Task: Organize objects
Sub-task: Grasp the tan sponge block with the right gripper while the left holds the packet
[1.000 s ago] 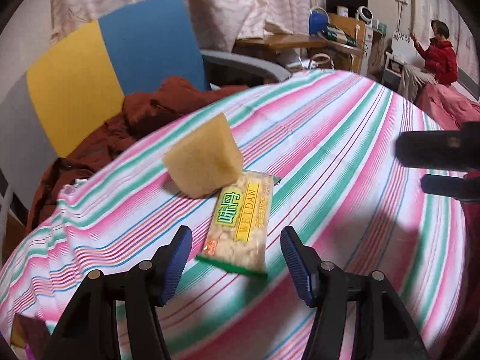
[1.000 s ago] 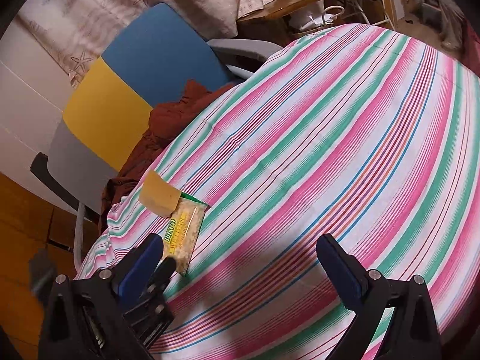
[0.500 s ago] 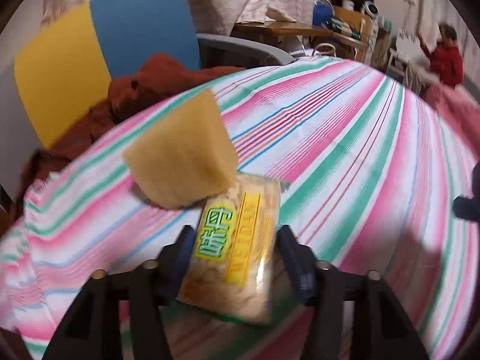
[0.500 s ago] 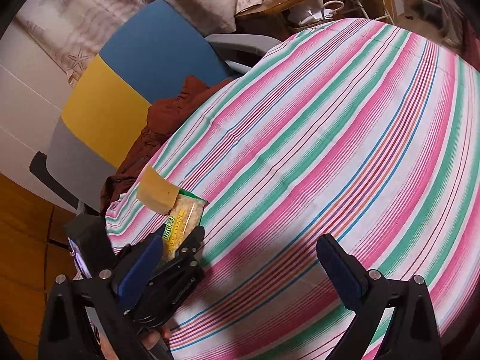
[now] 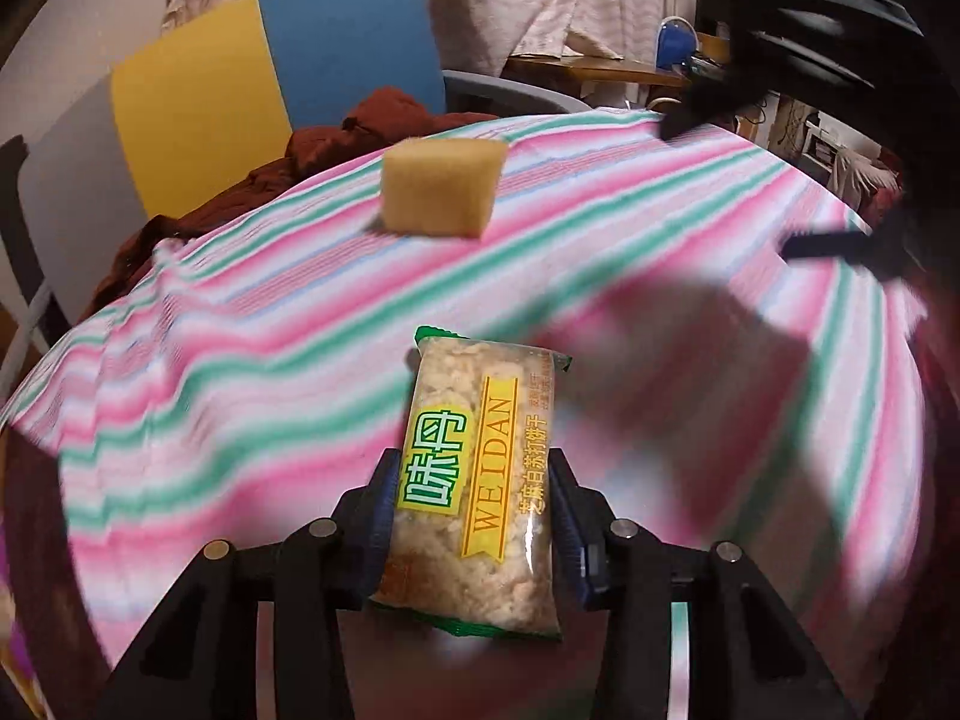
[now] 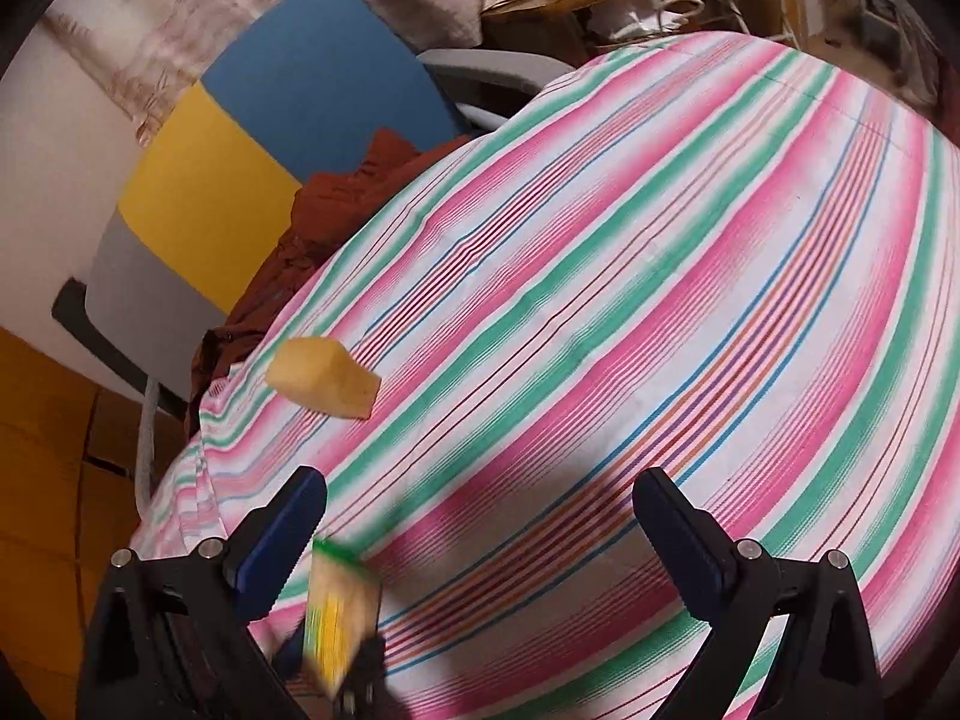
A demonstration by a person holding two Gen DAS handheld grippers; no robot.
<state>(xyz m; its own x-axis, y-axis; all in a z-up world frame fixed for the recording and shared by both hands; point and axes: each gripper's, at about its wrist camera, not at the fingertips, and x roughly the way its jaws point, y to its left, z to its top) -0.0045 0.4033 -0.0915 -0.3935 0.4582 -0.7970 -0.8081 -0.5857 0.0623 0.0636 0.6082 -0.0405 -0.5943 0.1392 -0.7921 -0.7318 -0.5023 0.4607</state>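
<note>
Left gripper (image 5: 474,519): jaws clamped on the snack pack (image 5: 480,480), held above the cloth (image 5: 252,354).
Right gripper (image 6: 480,516): jaws wide apart, holding nothing.
Sponge (image 5: 443,187): on the cloth, beyond the pack, near the chair (image 5: 270,66).

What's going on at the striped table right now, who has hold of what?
The left gripper is shut on the snack packet, its blue pads pressing both long sides, and the packet looks lifted off the striped tablecloth. The yellow sponge sits alone further back near the table edge, in front of the blue and yellow chair. The right gripper is open and holds nothing, hovering over the cloth beside the left one. Both views are motion-blurred, so things are moving.
</note>
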